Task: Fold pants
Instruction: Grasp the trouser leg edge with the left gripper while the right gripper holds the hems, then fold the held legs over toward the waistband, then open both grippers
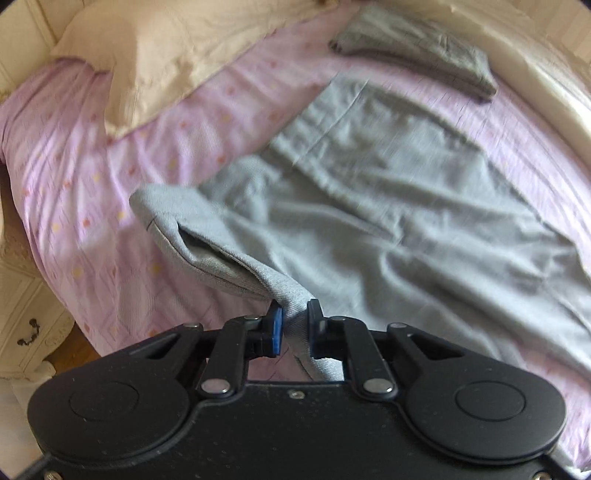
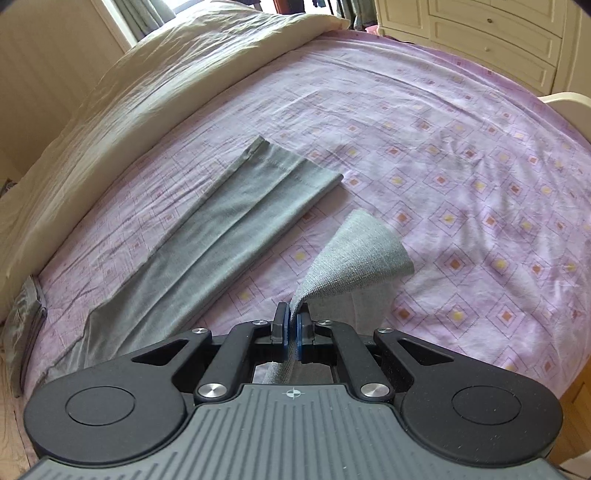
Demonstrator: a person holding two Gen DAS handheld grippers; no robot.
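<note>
Light grey pants [image 1: 388,192] lie spread on the pink bedsheet [image 1: 74,177]. My left gripper [image 1: 294,314] is shut on the waistband end of the pants, lifting it so the open waist [image 1: 207,254] hangs to the left. In the right wrist view my right gripper [image 2: 291,317] is shut on a corner of the pants [image 2: 362,251], raised above the sheet. One trouser leg [image 2: 229,218] lies flat, running away to the upper left with its hem [image 2: 295,158] far from the gripper.
A darker grey folded garment [image 1: 417,51] lies at the far end of the bed. A cream pillow [image 1: 155,55] and a cream duvet [image 2: 122,107] lie along the bed's side. A white dresser [image 2: 491,33] and a white nightstand [image 1: 26,317] stand by the bed.
</note>
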